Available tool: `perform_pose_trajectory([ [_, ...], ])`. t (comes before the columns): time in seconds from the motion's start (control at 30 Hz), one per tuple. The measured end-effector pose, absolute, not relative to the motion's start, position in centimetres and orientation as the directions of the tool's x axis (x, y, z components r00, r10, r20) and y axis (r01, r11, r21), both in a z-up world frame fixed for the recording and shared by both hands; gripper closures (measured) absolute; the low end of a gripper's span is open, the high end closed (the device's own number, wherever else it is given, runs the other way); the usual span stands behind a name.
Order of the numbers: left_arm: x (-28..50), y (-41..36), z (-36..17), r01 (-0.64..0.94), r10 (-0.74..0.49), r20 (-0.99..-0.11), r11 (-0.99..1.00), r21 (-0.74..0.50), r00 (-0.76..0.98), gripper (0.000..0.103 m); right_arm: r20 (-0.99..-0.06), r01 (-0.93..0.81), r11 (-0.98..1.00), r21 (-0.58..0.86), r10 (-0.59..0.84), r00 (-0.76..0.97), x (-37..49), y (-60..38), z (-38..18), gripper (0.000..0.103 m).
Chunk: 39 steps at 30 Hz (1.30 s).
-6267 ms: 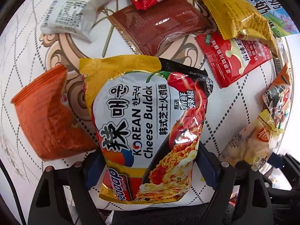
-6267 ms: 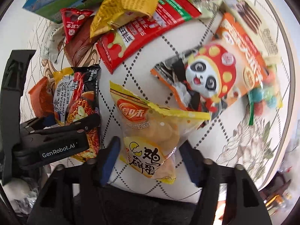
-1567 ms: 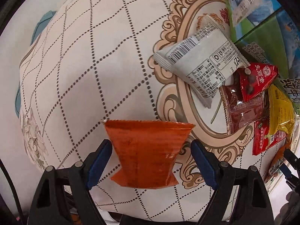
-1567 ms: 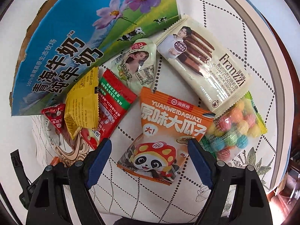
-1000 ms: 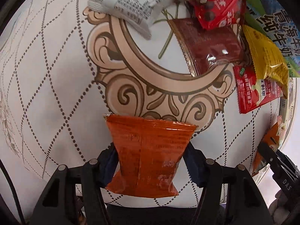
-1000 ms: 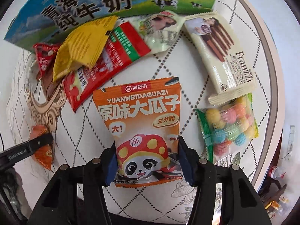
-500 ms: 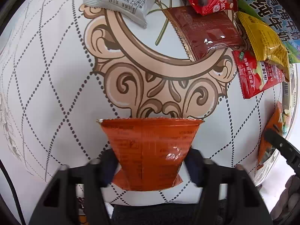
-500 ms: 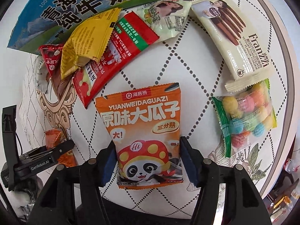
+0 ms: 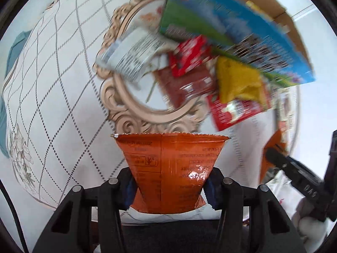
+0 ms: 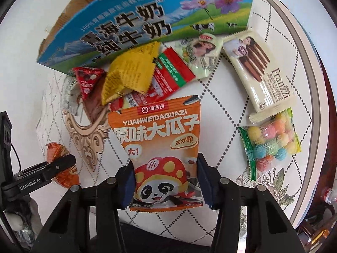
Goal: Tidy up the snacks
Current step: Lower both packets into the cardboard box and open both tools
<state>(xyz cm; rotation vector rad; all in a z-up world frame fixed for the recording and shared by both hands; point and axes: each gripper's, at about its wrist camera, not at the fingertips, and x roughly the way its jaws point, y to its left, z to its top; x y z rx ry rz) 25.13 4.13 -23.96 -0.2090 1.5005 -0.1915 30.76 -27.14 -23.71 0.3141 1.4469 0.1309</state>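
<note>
Left wrist view shows the left gripper (image 9: 169, 186) clamped on a plain orange packet (image 9: 170, 168), which fills the lower middle of the frame above the patterned table (image 9: 63, 88); the rest of that frame is motion-blurred. Right wrist view shows the right gripper (image 10: 165, 186) with its jaws closing, both pads pressed against the sides of an orange panda-print seed bag (image 10: 162, 147) in the lower middle. A blue milk carton box (image 10: 134, 25) spans the upper part, with a yellow packet (image 10: 128, 73) and a red-and-green packet (image 10: 168, 76) just below it. A cream cookie pack (image 10: 259, 73) sits at upper right, and a bag of coloured balls (image 10: 271, 143) lies at right.
</note>
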Motion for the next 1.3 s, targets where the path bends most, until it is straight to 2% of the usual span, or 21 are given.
perform_pose_trajectory([
  [0.17, 27.1, 1.9, -17.7, 0.068, -0.356, -0.927, 0.934, -0.350, 0.120, 0.054, -0.910, 0.042, 0.930, 0.366, 0.348, 0.224, 31.7, -27.5, -17.3, 0.049],
  [0.3, 31.5, -0.4, -13.4, 0.127, -0.413, -0.898, 0.909, -0.397, 0.152, 0.054, -0.870, 0.009, 0.919, 0.395, 0.371, 0.324, 34.3, -29.1, -11.9, 0.049],
  [0.47, 39.2, -2.4, -11.9, 0.159, -0.380, -0.905, 0.922, -0.353, 0.194, 0.054, -0.850, 0.031, 0.931, 0.363, 0.317, 0.422, 40.6, -31.4, -8.5, 0.049],
  [0.6, 45.8, -2.9, -12.8, 0.135, -0.318, -0.928, 0.946, -0.296, 0.195, 0.054, -0.863, 0.088, 0.939, 0.332, 0.264, 0.431, 47.0, -33.6, -9.0, 0.049],
  [0.73, 51.2, -2.5, -14.7, 0.126, -0.210, -0.959, 0.974, -0.188, 0.191, 0.054, -0.891, 0.137, 0.947, 0.292, 0.217, 0.398, 52.8, -35.2, -11.2, 0.049],
  [0.9, 56.7, -1.4, -17.7, 0.068, -0.135, -0.978, 0.990, -0.126, 0.160, 0.053, -0.923, 0.180, 0.949, 0.258, 0.186, 0.338, 58.5, -35.8, -14.7, 0.049],
  [1.0, 59.4, -1.3, -19.7, 0.043, -0.135, -0.985, 0.990, -0.131, 0.106, 0.053, -0.935, 0.203, 0.947, 0.249, 0.180, 0.307, 60.7, -36.0, -16.6, 0.047],
  [1.07, 60.6, -1.2, -20.7, 0.024, -0.141, -0.985, 0.990, -0.139, 0.097, 0.046, -0.941, 0.226, 0.941, 0.251, 0.182, 0.287, 62.2, -36.3, -17.9, 0.032],
  [1.13, 61.3, -1.4, -21.4, 0.032, -0.165, -0.982, 0.986, -0.163, 0.097, 0.016, -0.939, 0.224, 0.937, 0.267, 0.201, 0.279, 63.0, -36.4, -18.7, 0.016],
  [1.17, 61.4, -1.6, -21.6, 0.038, -0.168, -0.981, 0.986, -0.165, 0.097, 0.011, -0.941, 0.217, 0.940, 0.262, 0.198, 0.275, 62.9, -36.1, -18.9, 0.014],
  [1.3, 61.1, -2.5, -21.9, 0.061, -0.163, -0.977, 0.986, -0.156, 0.136, 0.011, -0.951, 0.186, 0.958, 0.218, 0.166, 0.260, 63.1, -34.9, -19.4, 0.009],
])
